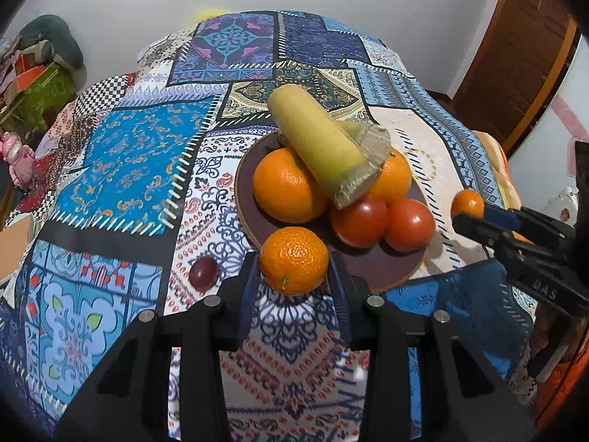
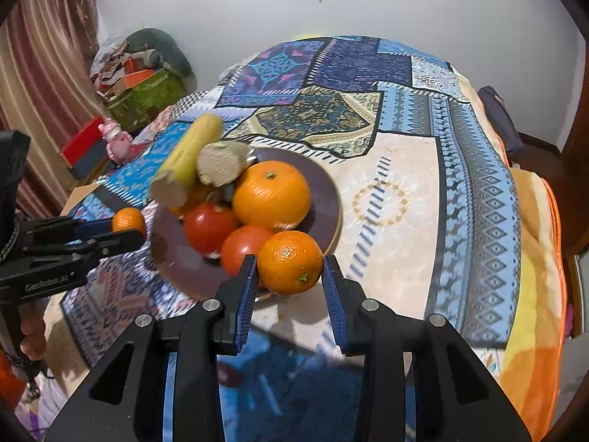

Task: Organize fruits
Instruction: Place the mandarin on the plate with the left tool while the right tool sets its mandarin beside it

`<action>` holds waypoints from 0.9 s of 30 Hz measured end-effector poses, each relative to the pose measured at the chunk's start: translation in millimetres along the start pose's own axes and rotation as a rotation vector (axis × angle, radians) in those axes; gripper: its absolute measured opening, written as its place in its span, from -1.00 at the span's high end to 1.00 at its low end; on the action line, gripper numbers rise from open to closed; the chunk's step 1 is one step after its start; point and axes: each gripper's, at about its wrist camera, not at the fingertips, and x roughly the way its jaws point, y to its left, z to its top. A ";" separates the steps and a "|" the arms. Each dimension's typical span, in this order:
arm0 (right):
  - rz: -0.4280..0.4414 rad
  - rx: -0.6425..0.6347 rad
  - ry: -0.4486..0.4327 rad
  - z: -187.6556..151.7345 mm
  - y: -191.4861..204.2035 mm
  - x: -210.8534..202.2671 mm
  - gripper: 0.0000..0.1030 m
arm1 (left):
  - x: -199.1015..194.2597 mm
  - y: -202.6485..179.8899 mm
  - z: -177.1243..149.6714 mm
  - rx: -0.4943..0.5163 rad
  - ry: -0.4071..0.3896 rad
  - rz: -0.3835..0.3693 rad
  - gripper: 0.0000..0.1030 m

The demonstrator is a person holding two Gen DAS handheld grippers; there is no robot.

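A: Where is the fruit, taking the brown plate (image 1: 386,269) as the mark?

B: On the plate lie a big orange (image 1: 289,186), a second orange (image 1: 394,178) behind it, and two tomatoes (image 1: 359,221) side by side at its near edge. A pale yellow-green gourd (image 1: 320,140), cut at one end, rests across the top of the oranges. A dark grape (image 1: 203,273) lies on the patchwork bedspread (image 1: 136,169) to the left of the plate, apart from it.

A: And the left gripper (image 1: 294,269)?

B: Its jaws are closed partway on a mandarin (image 1: 293,259), blue pads against both sides, at the near rim of the plate.

A: The right gripper (image 2: 291,269)?

B: The same: jaws pressed on a second mandarin (image 2: 290,262), over the plate's near right rim, just beside the tomatoes. From the left wrist it shows to the right of the plate.

A: Are the mandarins touching the plate?

B: Hard to say; the right wrist view is blurred there, and I cannot tell whether either is lifted or resting.
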 end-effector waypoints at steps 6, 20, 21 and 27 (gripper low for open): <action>-0.013 0.010 0.011 9.5 -4.8 17.8 0.37 | 11.2 -1.5 6.7 0.005 -0.002 -0.001 0.27; -0.008 0.047 0.019 15.8 -10.8 35.3 0.33 | 21.8 -2.1 8.2 -0.004 0.015 -0.024 0.24; -0.010 0.046 0.019 15.9 -10.9 34.9 0.33 | 20.6 -3.7 8.1 0.000 0.013 -0.027 0.24; 0.000 0.048 0.016 14.4 -12.6 24.9 0.27 | 10.9 -4.5 6.0 0.003 -0.002 -0.021 0.20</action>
